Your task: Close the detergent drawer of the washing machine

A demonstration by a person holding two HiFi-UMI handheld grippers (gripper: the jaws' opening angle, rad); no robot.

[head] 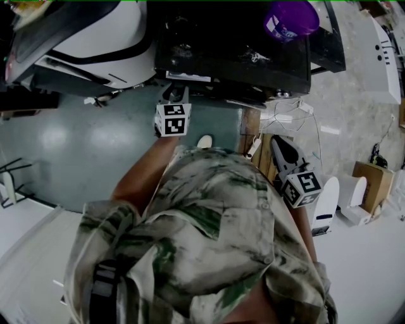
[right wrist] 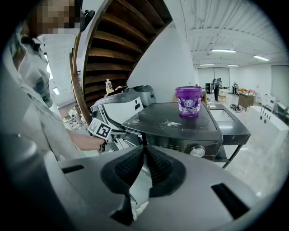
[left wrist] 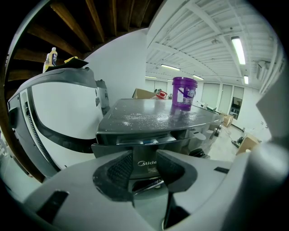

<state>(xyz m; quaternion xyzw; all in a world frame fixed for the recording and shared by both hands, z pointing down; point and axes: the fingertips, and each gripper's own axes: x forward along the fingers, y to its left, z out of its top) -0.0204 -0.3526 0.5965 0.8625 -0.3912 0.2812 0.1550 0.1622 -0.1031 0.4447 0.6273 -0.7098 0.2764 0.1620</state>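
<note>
The dark washing machine (head: 234, 44) stands in front of me with a purple tub (head: 291, 18) on its lid. In the left gripper view its detergent drawer (left wrist: 147, 151) sticks out slightly, and a narrow gap shows above the drawer's front panel. My left gripper (left wrist: 144, 162) is open, its jaws close in front of that panel at about the logo's height. In the head view the left gripper (head: 177, 93) points at the machine's upper left front. The right gripper (right wrist: 143, 153) is shut and empty. It hangs low by my right side (head: 280, 147), away from the machine.
A white machine (head: 95, 31) stands at the left of the dark one, with a bottle (left wrist: 53, 56) on it. Loose cables (head: 278, 117) hang at the dark machine's right front. A cardboard box (head: 373, 183) and a white appliance (head: 326, 202) sit on the floor at my right.
</note>
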